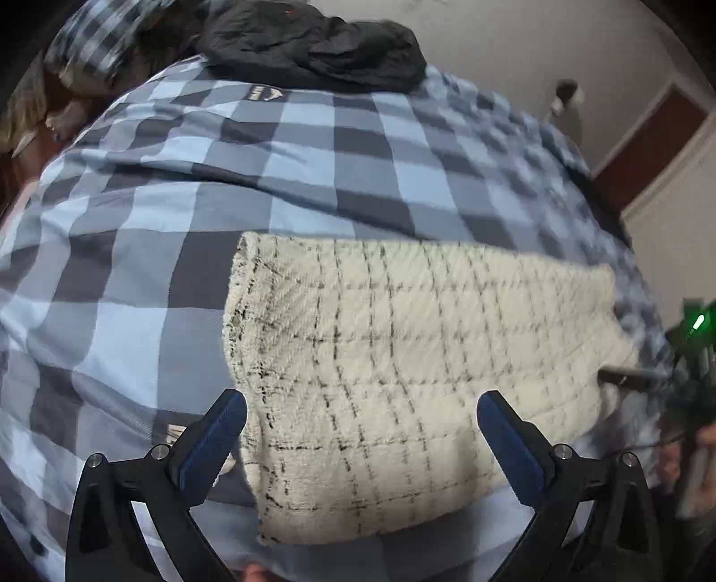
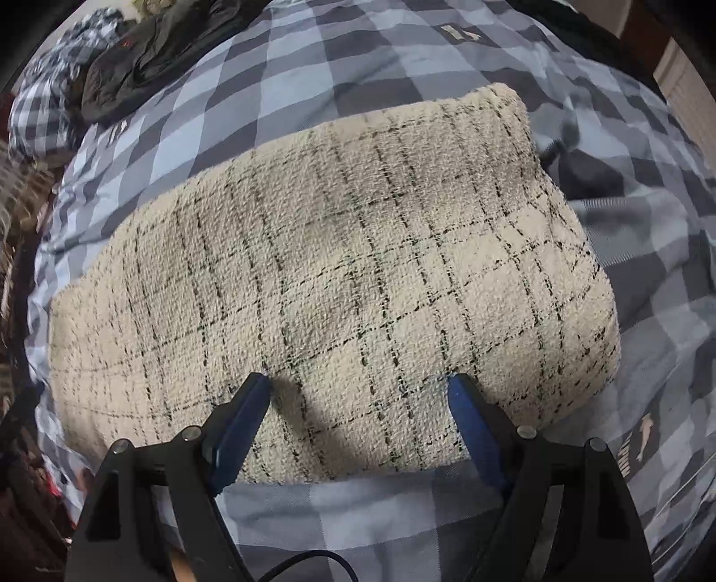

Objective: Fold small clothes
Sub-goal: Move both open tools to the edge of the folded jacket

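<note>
A cream tweed garment (image 1: 402, 349) with thin black check lines lies folded into a thick rectangle on a blue and grey checked bedspread (image 1: 134, 224). My left gripper (image 1: 361, 403) hangs above the garment's near part with its jaws wide open and nothing between the pads. In the right wrist view the same garment (image 2: 335, 268) fills the middle. My right gripper (image 2: 359, 383) points down at the garment's near edge, open, with the fabric under its blue pads but not pinched. A dark finger (image 1: 626, 377) of the right gripper shows at the garment's right edge.
A crumpled black garment (image 1: 313, 49) (image 2: 134, 67) lies at the far side of the bed, beside a bundle of checked cloth (image 1: 89, 36). A pale wall and a door frame (image 1: 649, 147) stand at the right. The bedspread (image 2: 358, 515) runs on below the garment.
</note>
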`<state>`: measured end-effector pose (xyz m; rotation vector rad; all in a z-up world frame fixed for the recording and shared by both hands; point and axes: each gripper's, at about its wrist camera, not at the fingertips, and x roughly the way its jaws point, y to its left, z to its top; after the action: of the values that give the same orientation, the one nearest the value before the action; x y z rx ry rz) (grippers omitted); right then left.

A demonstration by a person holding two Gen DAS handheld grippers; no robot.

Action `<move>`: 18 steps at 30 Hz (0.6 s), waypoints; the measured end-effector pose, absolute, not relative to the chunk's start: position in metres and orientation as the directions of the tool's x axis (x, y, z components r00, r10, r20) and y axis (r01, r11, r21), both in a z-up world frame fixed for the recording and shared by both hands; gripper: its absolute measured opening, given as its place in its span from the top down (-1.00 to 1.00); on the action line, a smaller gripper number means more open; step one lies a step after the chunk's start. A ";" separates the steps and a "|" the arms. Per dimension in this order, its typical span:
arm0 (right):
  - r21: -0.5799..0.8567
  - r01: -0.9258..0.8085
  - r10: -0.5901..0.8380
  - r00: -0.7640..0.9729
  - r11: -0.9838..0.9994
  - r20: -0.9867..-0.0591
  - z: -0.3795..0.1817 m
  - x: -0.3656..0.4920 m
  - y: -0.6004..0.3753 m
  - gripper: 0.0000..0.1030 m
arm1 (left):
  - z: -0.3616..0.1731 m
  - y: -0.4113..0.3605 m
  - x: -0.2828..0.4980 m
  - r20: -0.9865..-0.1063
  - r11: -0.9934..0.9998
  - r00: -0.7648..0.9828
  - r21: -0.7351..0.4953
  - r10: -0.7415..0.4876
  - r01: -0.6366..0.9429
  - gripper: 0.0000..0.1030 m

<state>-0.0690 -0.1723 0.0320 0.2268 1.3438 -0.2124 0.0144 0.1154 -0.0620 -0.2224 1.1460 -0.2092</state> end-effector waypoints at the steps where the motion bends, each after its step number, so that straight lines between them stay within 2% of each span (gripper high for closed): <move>1: 0.036 0.277 -0.025 0.214 0.960 -0.976 0.032 -0.070 -0.171 -0.54 | -0.067 0.114 0.015 -0.866 0.945 0.386 -0.324 -0.318 0.050 -1.00; 2: 0.038 0.272 -0.025 0.222 0.961 -0.975 0.036 -0.072 -0.167 -0.54 | -0.070 0.112 0.018 -0.860 0.938 0.383 -0.343 -0.338 0.056 -1.00; 6: 0.073 0.264 -0.003 0.276 0.962 -0.961 0.044 -0.071 -0.167 -0.54 | -0.091 0.073 0.025 -0.913 0.972 0.342 -0.178 -0.222 0.156 -1.00; 9: 0.080 0.181 0.019 0.318 0.980 -0.948 0.046 -0.071 -0.151 -0.54 | -0.110 0.054 0.033 -0.948 0.983 0.280 -0.115 -0.151 0.143 -1.00; 11: 0.023 0.075 0.002 0.267 0.997 -0.964 0.031 -0.062 -0.131 -0.54 | -0.121 0.045 0.035 -0.953 0.987 0.279 -0.080 -0.117 0.141 -1.00; 14: -0.114 -0.051 -0.100 0.225 0.992 -0.969 0.010 -0.055 -0.111 -0.56 | -0.128 0.034 0.038 -0.952 0.990 0.297 -0.035 -0.075 0.137 -1.00; 16: -0.133 -0.053 -0.118 0.226 0.990 -0.967 0.007 -0.053 -0.114 -0.74 | -0.129 0.030 0.035 -0.951 0.992 0.302 -0.037 -0.073 0.122 -1.00; 18: -0.119 -0.002 -0.116 0.206 0.993 -0.972 0.004 -0.049 -0.126 -0.75 | -0.131 0.031 0.038 -0.949 0.993 0.302 -0.066 -0.093 0.099 -1.00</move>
<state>-0.0491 -0.1262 0.0038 -0.1019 1.3616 -0.0800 0.0375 0.0309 -0.1312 0.0058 1.2572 -0.1277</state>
